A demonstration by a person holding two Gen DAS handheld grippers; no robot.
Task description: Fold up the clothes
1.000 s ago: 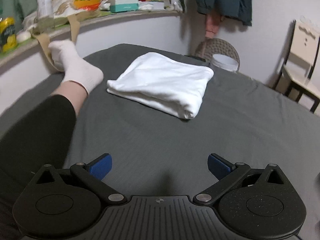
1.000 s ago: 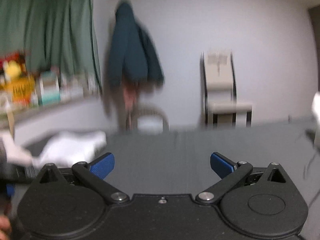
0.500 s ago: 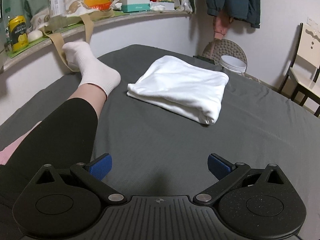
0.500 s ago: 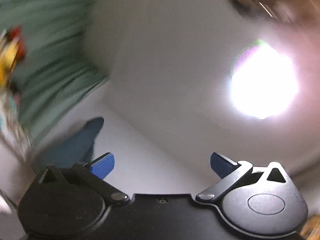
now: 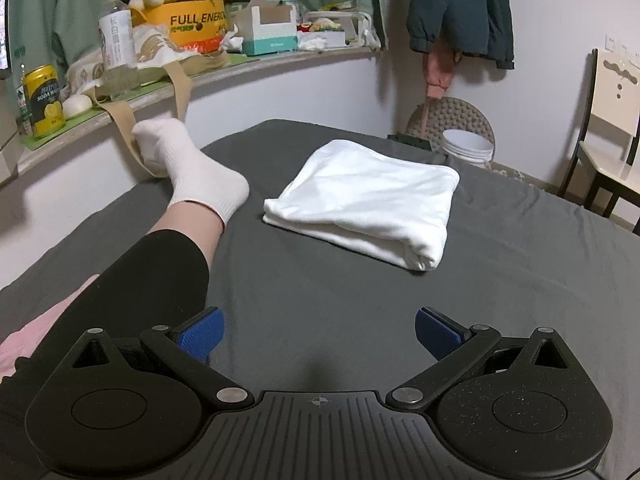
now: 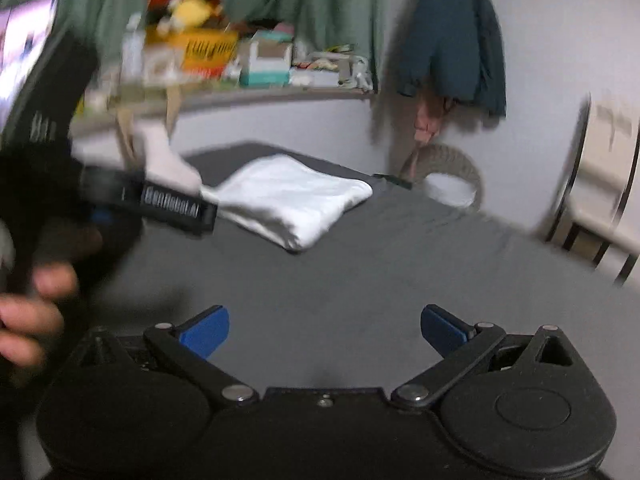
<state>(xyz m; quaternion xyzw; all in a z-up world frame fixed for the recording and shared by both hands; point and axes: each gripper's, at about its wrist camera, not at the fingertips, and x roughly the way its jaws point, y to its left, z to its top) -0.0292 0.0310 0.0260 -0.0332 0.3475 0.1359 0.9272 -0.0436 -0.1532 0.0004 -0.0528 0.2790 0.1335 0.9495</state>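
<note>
The shirt (image 5: 368,204) is lying folded, far ahead of both wide-open, empty claws, left (image 5: 319,332) and right (image 6: 325,330).

The shirt (image 5: 368,196) was soft white cloth, smooth and matt, folded on a dark grey bedsheet (image 5: 500,280) of finely ribbed matt fabric. The left gripper (image 5: 319,334) had a matt black plastic body, speckled on its round covers, with shiny metal pivot pins and blue fingertips (image 5: 200,333) of knurled, rubbery look. The right gripper (image 6: 324,330) looked alike, though blurred. On the far left, the sock (image 5: 192,168) was ribbed white knit, the can (image 5: 42,100) glossy metal.
</note>
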